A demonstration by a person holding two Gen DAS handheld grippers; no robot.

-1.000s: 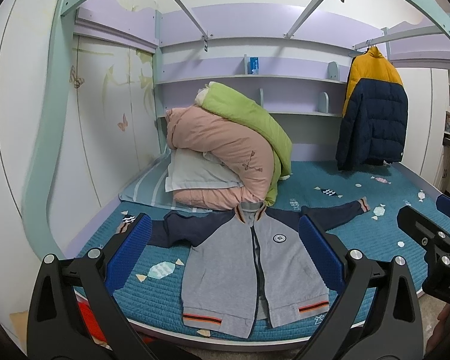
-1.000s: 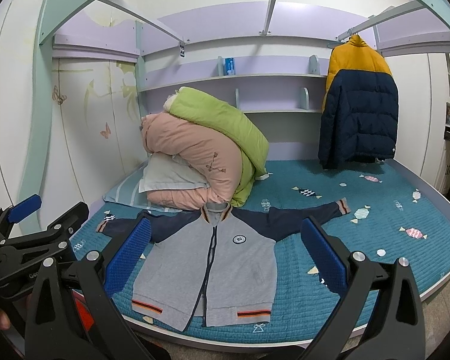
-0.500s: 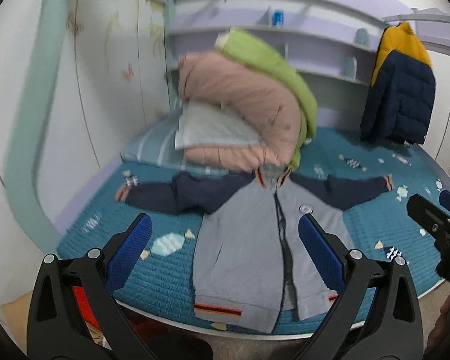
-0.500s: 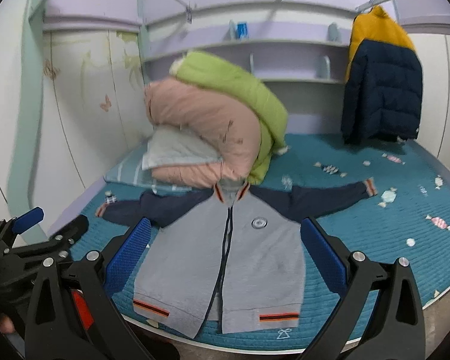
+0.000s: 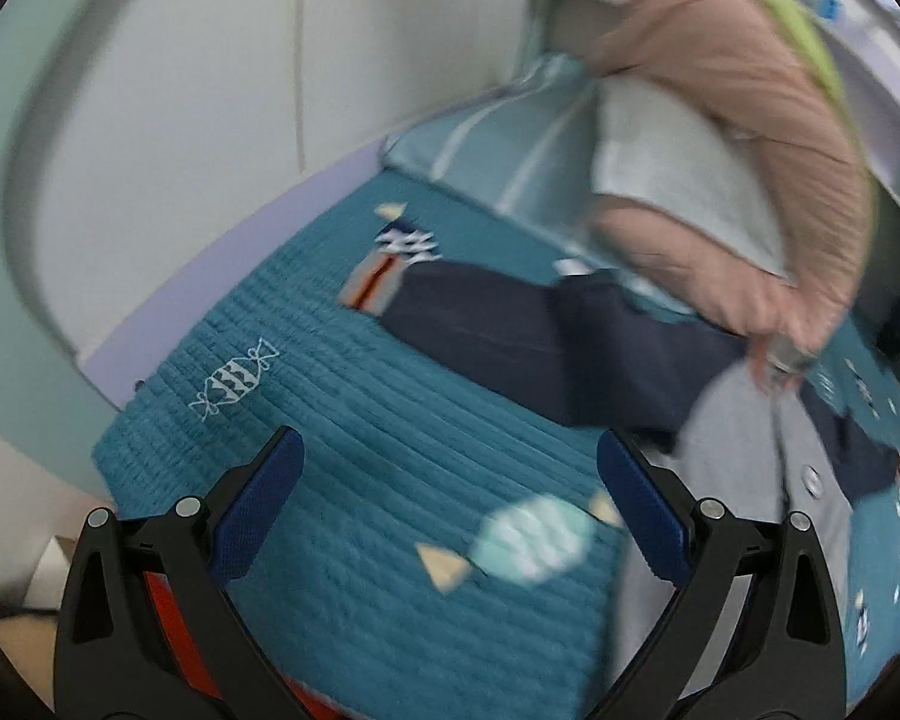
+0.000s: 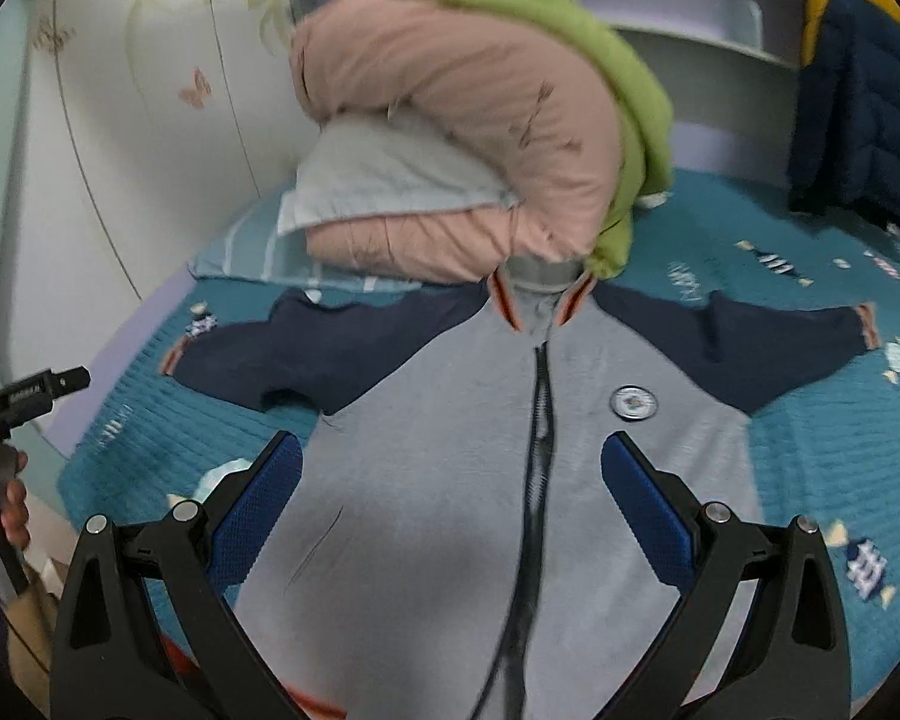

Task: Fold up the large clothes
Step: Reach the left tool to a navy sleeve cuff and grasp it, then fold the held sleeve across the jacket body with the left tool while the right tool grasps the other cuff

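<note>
Jacket [image 6: 450,480] x1, flat; 2 hand-held grippers [image 5: 447,504] [image 6: 450,498] open.

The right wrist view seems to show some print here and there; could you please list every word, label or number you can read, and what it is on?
Nothing can be read for certain.
Round badge on the chest of the jacket: too small and blurred to read.
White print on the left gripper's black body: lettering is there, too small to make out.
</note>
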